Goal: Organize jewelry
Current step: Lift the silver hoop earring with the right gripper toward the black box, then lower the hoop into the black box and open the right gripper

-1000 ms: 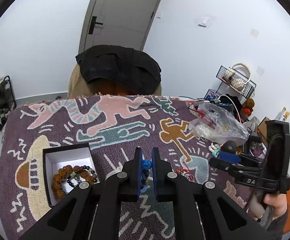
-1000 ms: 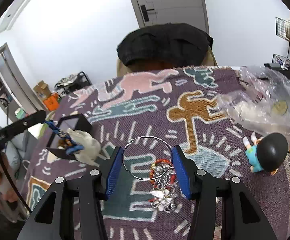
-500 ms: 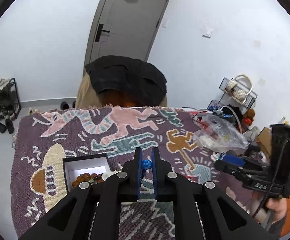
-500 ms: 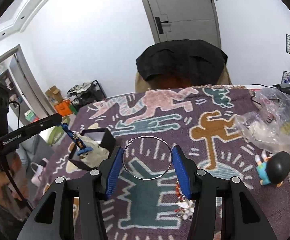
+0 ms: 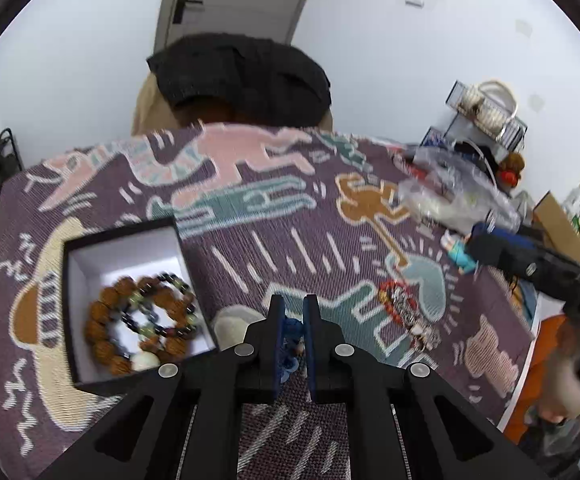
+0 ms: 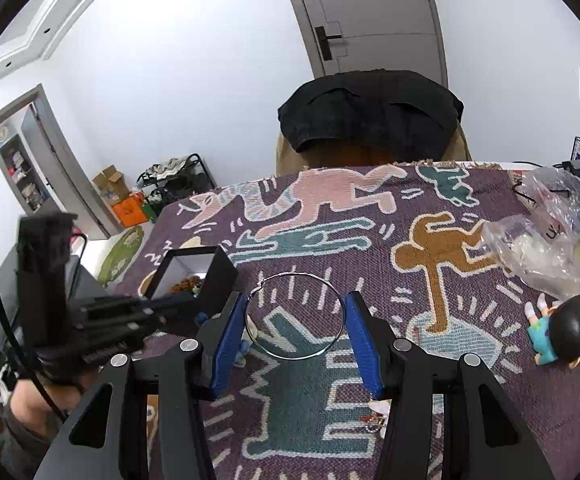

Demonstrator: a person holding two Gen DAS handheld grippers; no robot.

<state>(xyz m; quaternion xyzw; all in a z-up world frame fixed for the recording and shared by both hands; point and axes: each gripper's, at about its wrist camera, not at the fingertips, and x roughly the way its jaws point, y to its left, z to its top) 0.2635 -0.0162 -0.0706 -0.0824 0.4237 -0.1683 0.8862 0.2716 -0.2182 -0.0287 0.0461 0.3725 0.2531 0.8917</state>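
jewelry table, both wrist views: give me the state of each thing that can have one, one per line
left claw: shut on the blue beaded piece
right claw: closed on the silver hoop, held off the blanket
black box: open, lid off, beaded bracelets inside
red charm cluster: loose on the blanket
doll figure: lying on its side
plastic bag: crumpled
door: shut

My left gripper (image 5: 291, 322) tilts steeply down, its jaws nearly closed, pinching a small blue beaded piece (image 5: 292, 330). My right gripper (image 6: 296, 326) angles down too, jaws half spread, pads pressing a thin hoop (image 6: 294, 316) at either side
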